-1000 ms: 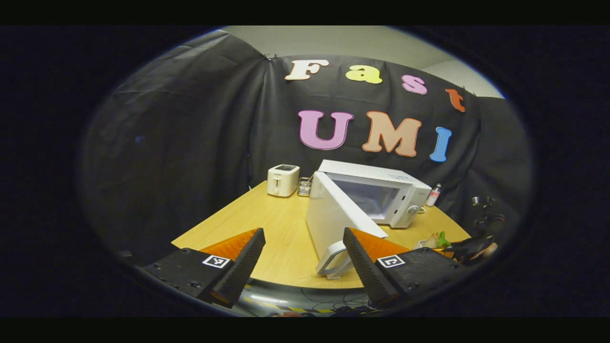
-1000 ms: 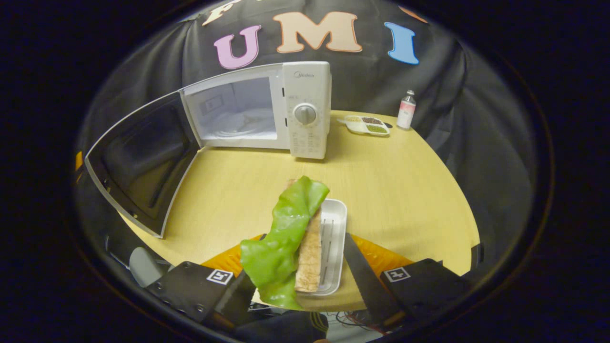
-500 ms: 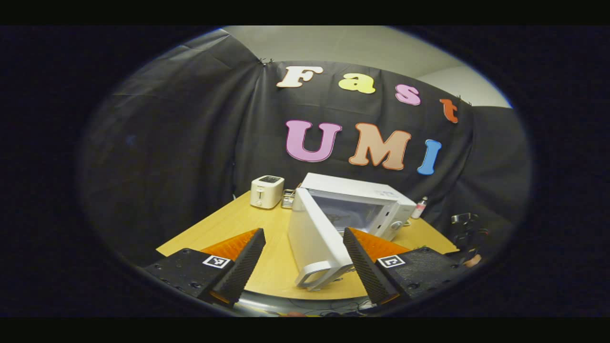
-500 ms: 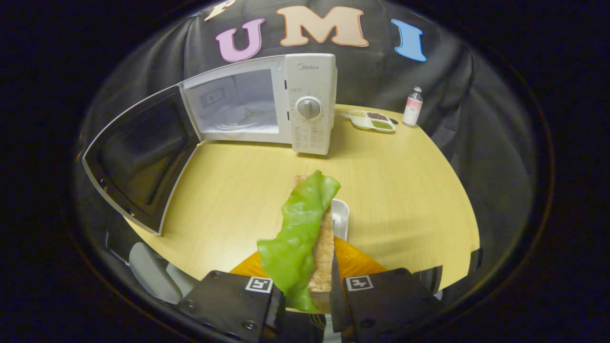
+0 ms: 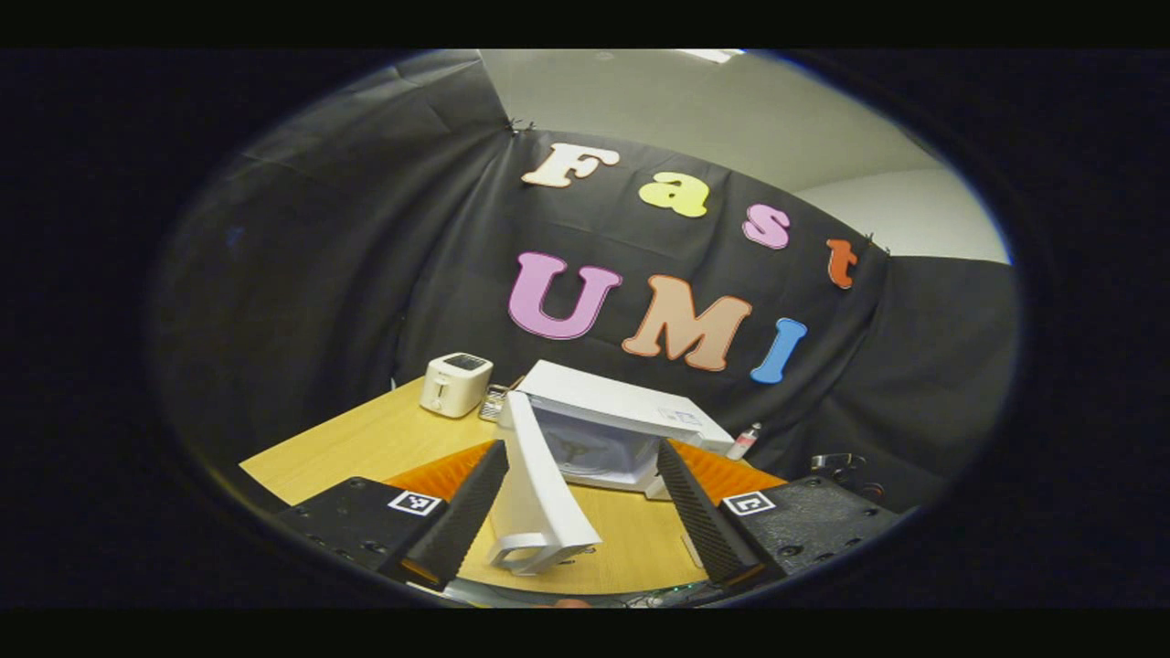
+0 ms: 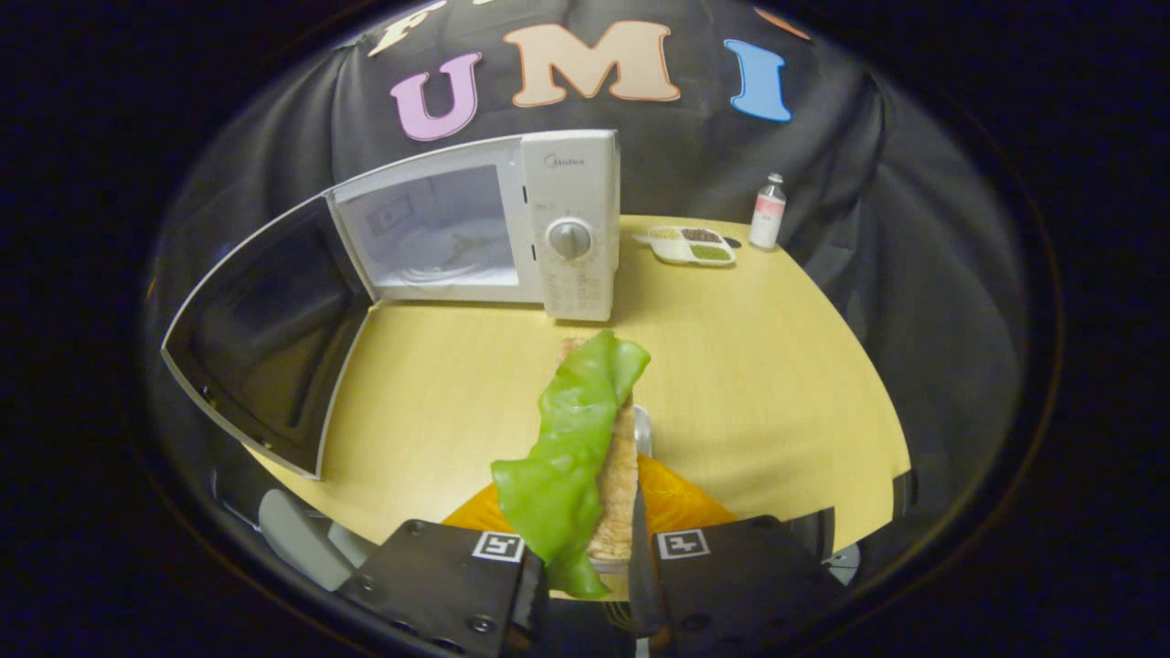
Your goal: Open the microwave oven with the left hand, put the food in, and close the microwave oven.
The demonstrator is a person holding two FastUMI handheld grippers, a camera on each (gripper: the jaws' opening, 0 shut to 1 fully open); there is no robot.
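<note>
While the right hand-held gripper (image 6: 590, 585) still clamps the sandwich (image 6: 585, 448), the left (image 5: 580, 525) stays wide.

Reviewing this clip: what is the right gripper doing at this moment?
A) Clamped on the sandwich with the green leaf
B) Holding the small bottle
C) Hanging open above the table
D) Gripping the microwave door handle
A: in the right gripper view, the right gripper has both fingers pressed against the sandwich, lifted above the table in front of the open microwave.
</note>
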